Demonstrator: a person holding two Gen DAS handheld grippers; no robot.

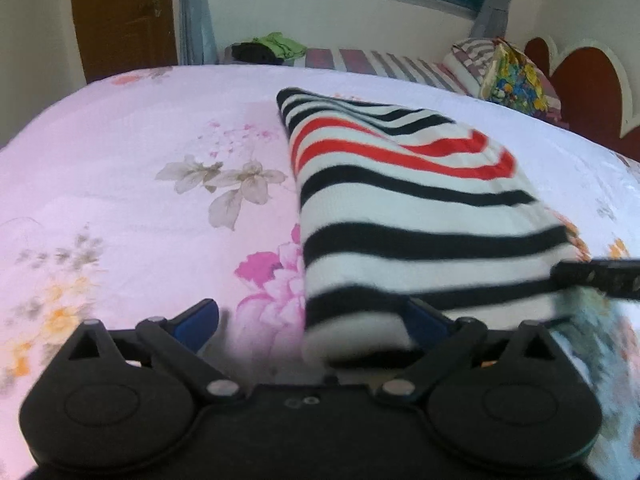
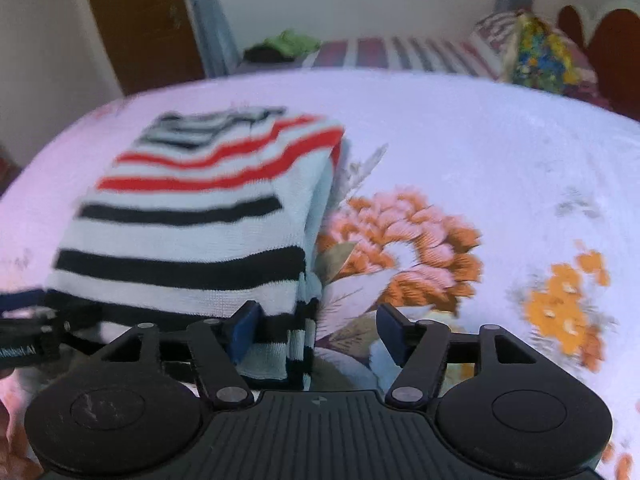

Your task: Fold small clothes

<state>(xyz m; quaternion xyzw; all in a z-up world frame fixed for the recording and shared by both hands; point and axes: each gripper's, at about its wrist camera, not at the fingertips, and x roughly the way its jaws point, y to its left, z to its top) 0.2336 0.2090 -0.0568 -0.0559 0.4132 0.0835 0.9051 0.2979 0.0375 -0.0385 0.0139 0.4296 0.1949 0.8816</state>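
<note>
- Striped knit garment, white with black bands and two red ones, lies folded into a narrow oblong on a pale pink floral bedsheet. Its long edges look straight and doubled over, so at least one lengthwise fold appears done.
- Left gripper, black with blue pads, sits at the garment's near end. Its jaws stand wide apart. The near left corner of the cloth lies between them, beside the right pad, but the pads do not seem to press on it; that corner is blurred, so the contact is uncertain.
- Right gripper, of the same build, is at the garment's near right corner. Its jaws are apart too. A hanging edge of striped cloth sits just beside the left pad, while the right pad is clear of it over the sheet. Nothing is pinched.
- Part of the other gripper shows at the edge of each view, so both tools are close together at the same end of the garment.
- Judged from this, the folding is well along: the piece is compact and resting flat on the bed. What may be left is a final crosswise fold or a tidying of the loose near edge.
- Beyond the bed are a striped mattress, a green and black heap of clothes, and a window.
</note>
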